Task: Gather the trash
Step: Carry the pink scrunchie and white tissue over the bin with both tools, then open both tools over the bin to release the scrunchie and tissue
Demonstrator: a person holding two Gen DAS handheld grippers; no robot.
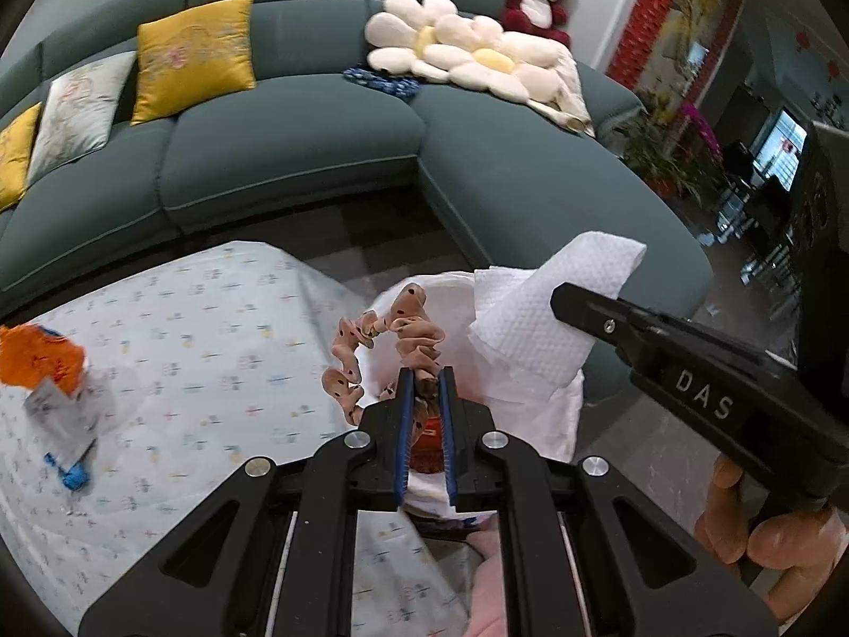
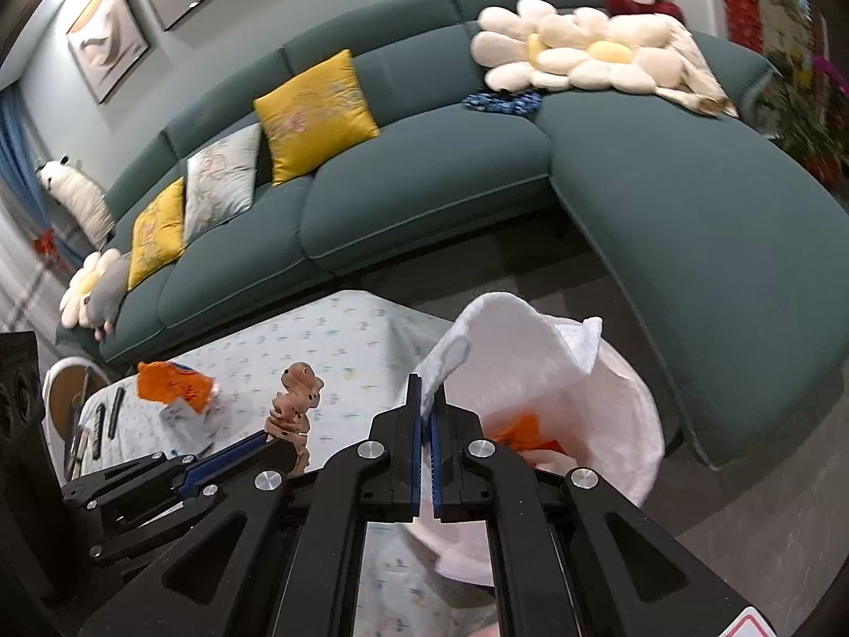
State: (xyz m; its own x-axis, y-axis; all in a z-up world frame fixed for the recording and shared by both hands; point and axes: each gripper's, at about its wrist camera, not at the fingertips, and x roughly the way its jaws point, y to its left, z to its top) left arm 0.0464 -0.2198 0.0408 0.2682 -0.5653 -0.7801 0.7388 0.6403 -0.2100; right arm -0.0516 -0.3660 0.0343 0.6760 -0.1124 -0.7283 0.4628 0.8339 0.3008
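Left tongs (image 1: 424,387) nearest the lens, clamped on a pink dotted scrunchie (image 1: 371,350); most of its loop hangs out left of the blue pads. Below and right of them: white-lined bin (image 2: 631,424), just off the worktop (image 1: 212,329) edge. Right tongs (image 2: 427,409) pinched tight on a white paper towel (image 2: 509,355), held over the bin mouth. Inside the bin: something orange (image 2: 522,435), mostly covered, can't identify. Still on the worktop, far left: orange wrapper (image 1: 40,355) on a crumpled clear bag (image 1: 63,414), cut off by the frame edge. Teal sofa (image 1: 297,138) behind.
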